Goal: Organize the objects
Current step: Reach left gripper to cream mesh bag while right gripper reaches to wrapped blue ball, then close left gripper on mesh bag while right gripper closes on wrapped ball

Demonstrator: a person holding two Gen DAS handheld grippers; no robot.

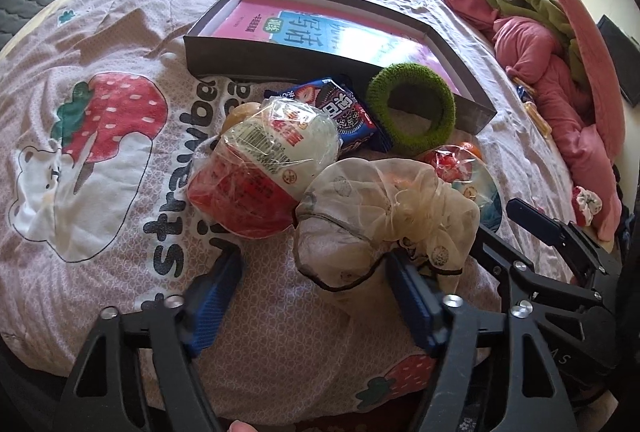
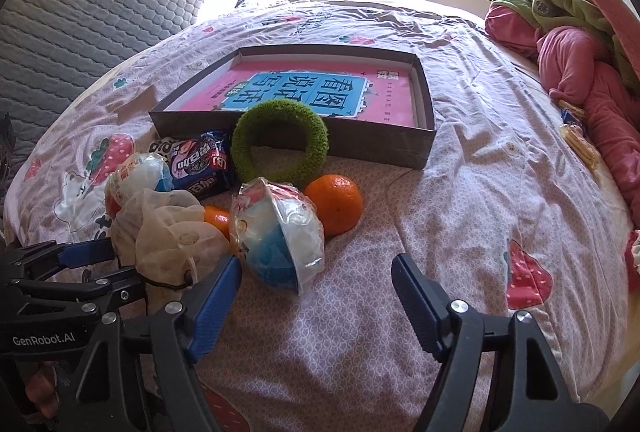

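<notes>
Right wrist view: a flat dark box [image 2: 296, 146] is seen on the bed sheet [image 2: 460, 192], and a pink book [image 2: 304, 92] lies inside it. In front of the box, a fuzzy green ring [image 2: 280, 148], a shiny snack pack [image 2: 202, 162], round oranges [image 2: 334, 198] and a crinkly wrapped ball [image 2: 280, 236] are piled. The right gripper [image 2: 316, 272] is spread wide, with nothing held. The left gripper [image 1: 316, 272] is spread around a thin see-through scrunchie [image 1: 384, 208], not pinched.
</notes>
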